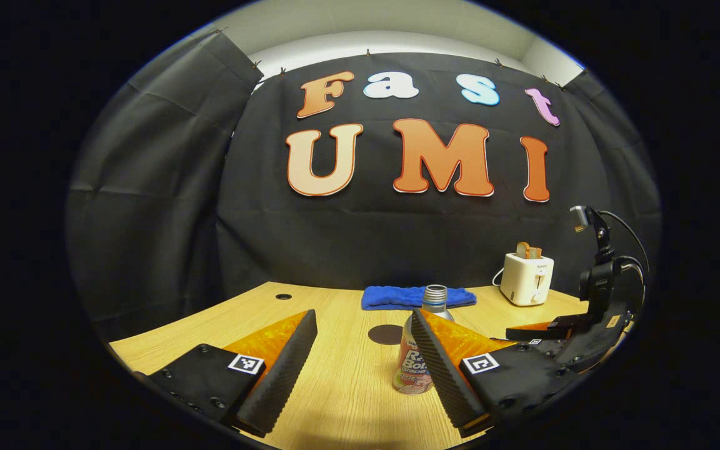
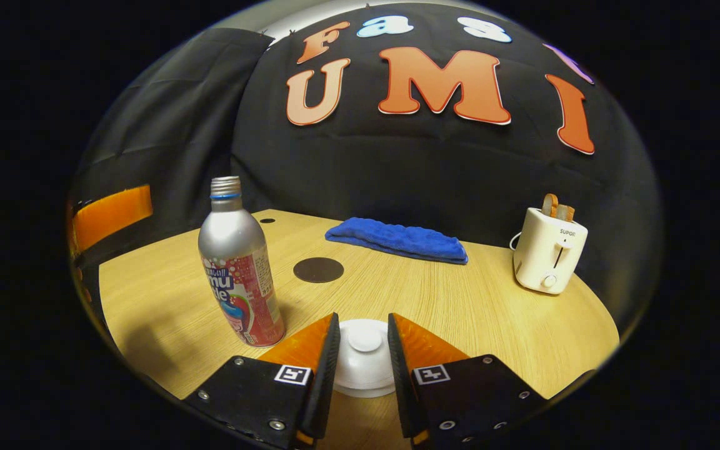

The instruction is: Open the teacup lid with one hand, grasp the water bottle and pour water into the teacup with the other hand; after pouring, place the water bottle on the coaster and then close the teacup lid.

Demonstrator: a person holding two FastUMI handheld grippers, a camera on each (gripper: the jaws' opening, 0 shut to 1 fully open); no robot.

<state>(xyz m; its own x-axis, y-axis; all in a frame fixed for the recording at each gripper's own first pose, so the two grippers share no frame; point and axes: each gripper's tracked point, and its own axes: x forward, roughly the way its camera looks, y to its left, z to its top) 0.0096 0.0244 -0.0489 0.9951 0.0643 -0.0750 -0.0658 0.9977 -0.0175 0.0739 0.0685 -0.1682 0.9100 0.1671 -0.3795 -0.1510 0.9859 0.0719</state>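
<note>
1. White teacup lid point(image 2: 365, 356) at 6 o'clock in the right gripper view, flanked by right gripper point(image 2: 364, 340) fingers, contact unclear; cup beneath hidden.
2. Water bottle point(image 2: 239, 270) upright at 9 o'clock; coaster point(image 2: 318, 270) beyond.
3. Left gripper point(image 1: 360, 340) spread wide, right finger point(image 1: 444, 369) overlapping bottle.
4. Blue towel point(image 2: 397, 240), toaster point(image 2: 549, 251) at surface's point(image 2: 491, 300) far edge.

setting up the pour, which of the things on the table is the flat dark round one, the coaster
The coaster is the flat dark disc lying bare on the table between the water bottle and the blue cloth; the white teacup lid is domed and knobbed.
</note>
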